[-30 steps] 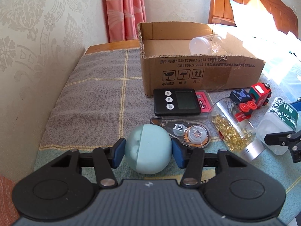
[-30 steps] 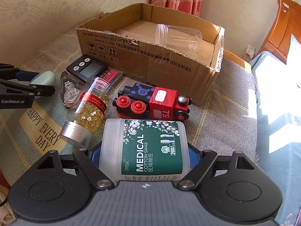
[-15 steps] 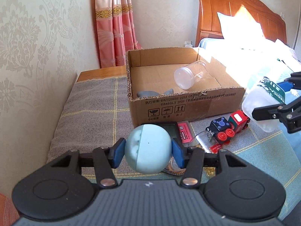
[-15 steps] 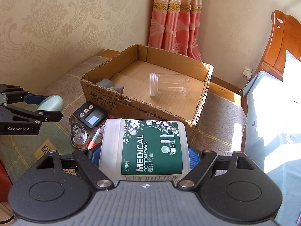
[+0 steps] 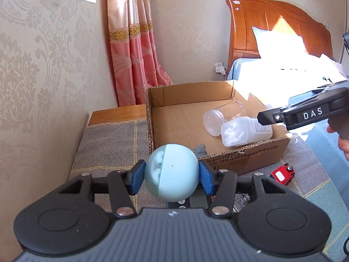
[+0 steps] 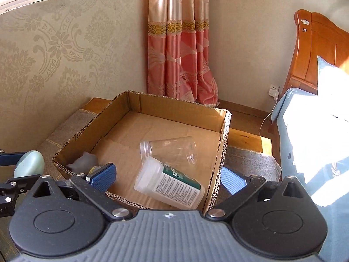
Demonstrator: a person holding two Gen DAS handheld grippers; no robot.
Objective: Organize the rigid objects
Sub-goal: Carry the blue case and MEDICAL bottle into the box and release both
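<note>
Left wrist view first: your left gripper [image 5: 171, 180] sits low at six o'clock, level and pointing straight toward the box, its blue pads [image 5: 137, 180] pressed onto both sides of the pale blue ball [image 5: 172, 172]. The ball is off the table, held just short of the cardboard box [image 5: 250, 152] and overlapping its near left corner. Under your fingers a black timer [image 5: 194, 202] peeks out, and at four o'clock the red toy train [image 5: 281, 175] rests on the blanket [image 5: 113, 144] just outside the box's front wall. Printing on that wall is partly hidden; you can read "2013" and "2022". At three o'clock your other tool reaches in from the right, angled down over the box, with "DAS" in white on its side.

Right wrist view: your right gripper [image 6: 166, 178] hovers above the box's near right corner, tilted down into it, jaws spread wide and holding nothing. Just beyond them the cotton swab bottle [image 6: 169, 184] lies on its side on the box floor, green label up, small print too fine to read. Touching it on the far side lies the clear plastic jar [image 6: 170, 150], also on its side. At nine o'clock a grey object [image 6: 84, 161] sits in the box's left corner. Farther back hang a pink curtain [image 6: 178, 43] and a wooden headboard [image 6: 316, 50].
</note>
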